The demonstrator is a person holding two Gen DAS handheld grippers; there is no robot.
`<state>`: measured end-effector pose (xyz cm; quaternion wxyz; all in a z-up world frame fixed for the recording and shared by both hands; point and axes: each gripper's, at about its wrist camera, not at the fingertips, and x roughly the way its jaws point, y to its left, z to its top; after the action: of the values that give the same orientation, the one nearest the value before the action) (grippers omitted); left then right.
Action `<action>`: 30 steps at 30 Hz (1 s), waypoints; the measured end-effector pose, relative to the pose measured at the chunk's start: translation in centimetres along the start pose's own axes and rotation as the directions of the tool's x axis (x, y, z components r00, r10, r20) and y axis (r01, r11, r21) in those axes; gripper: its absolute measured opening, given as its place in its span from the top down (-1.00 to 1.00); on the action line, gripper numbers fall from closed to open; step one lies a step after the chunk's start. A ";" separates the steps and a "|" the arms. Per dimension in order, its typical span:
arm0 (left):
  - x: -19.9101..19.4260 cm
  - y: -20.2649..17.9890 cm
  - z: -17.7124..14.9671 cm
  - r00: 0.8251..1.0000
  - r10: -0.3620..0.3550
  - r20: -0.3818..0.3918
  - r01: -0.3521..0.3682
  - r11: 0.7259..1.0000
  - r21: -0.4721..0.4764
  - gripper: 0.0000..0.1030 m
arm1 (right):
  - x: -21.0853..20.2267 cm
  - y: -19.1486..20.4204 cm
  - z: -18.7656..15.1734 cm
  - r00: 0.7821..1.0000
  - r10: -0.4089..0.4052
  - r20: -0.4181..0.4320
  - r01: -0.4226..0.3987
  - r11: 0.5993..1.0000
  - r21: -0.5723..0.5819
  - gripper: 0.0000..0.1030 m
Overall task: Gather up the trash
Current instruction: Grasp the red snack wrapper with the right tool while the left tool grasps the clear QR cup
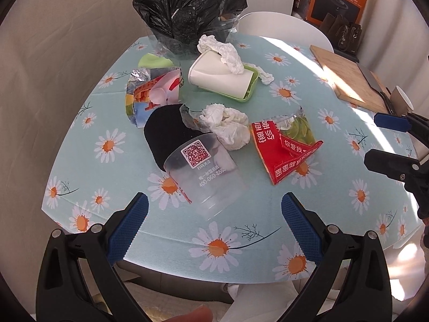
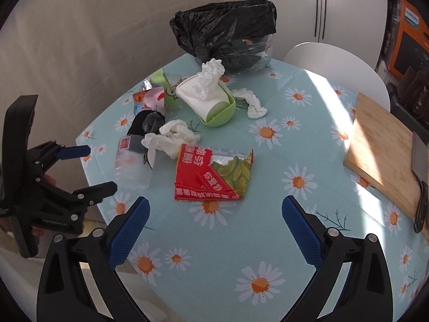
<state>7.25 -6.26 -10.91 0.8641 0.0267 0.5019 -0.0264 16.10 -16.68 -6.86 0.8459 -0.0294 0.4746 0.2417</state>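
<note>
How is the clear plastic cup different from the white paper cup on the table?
The clear plastic cup is see-through, with a QR sticker; the white paper cup is opaque and plain. The clear plastic cup lies on the tablecloth; the white paper cup rests in a green tray, with tissue at its mouth. Both lie sideways.

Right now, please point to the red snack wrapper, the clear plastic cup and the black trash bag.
red snack wrapper [image 2: 198, 185], right wrist view, on its red printed front.
clear plastic cup [image 1: 206, 177], left wrist view, on its transparent side wall.
black trash bag [image 2: 228, 26], right wrist view, on its crumpled upper side.
</note>
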 end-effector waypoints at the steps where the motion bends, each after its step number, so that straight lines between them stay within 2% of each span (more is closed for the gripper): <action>1: 0.5 -0.2 0.1 1.000 0.014 -0.005 -0.014 1.000 -0.006 -0.89 | 0.6 -0.3 0.2 1.000 0.015 -0.019 -0.016 1.000 -0.013 -0.83; 7: 2.6 0.0 0.7 0.999 0.032 -0.037 -0.037 0.986 -0.162 -0.89 | 4.6 -1.7 1.3 0.982 0.133 -0.135 -0.145 0.986 -0.085 -0.82; 12: 3.7 -0.1 1.0 0.992 0.122 -0.026 -0.125 0.967 -0.221 -0.89 | 7.6 -2.4 2.3 0.965 0.167 -0.202 -0.203 0.965 -0.168 -0.82; 18: 4.9 0.9 0.8 0.989 0.144 -0.025 -0.145 0.938 -0.315 -0.89 | 10.6 -2.9 3.2 0.944 0.216 -0.251 -0.279 0.927 -0.252 -0.82; 21: 5.9 1.4 0.5 0.995 0.096 -0.033 -0.102 0.940 -0.325 -0.89 | 11.9 -2.5 3.2 0.935 0.222 -0.277 -0.306 0.898 -0.315 -0.82; 25: 6.7 1.5 0.2 0.992 0.119 -0.030 -0.123 0.940 -0.318 -0.89 | 12.7 -1.6 3.4 0.931 0.227 -0.286 -0.332 0.852 -0.404 -0.84; 30: 7.1 1.3 0.1 0.994 0.109 -0.022 -0.111 0.948 -0.300 -0.89 | 13.6 -0.1 3.6 0.941 0.202 -0.270 -0.321 0.783 -0.533 -0.78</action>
<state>10.94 -5.10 -16.99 0.8569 -0.0772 0.5002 0.0984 24.85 -10.55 -16.00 0.7046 -0.2381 0.4615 0.4837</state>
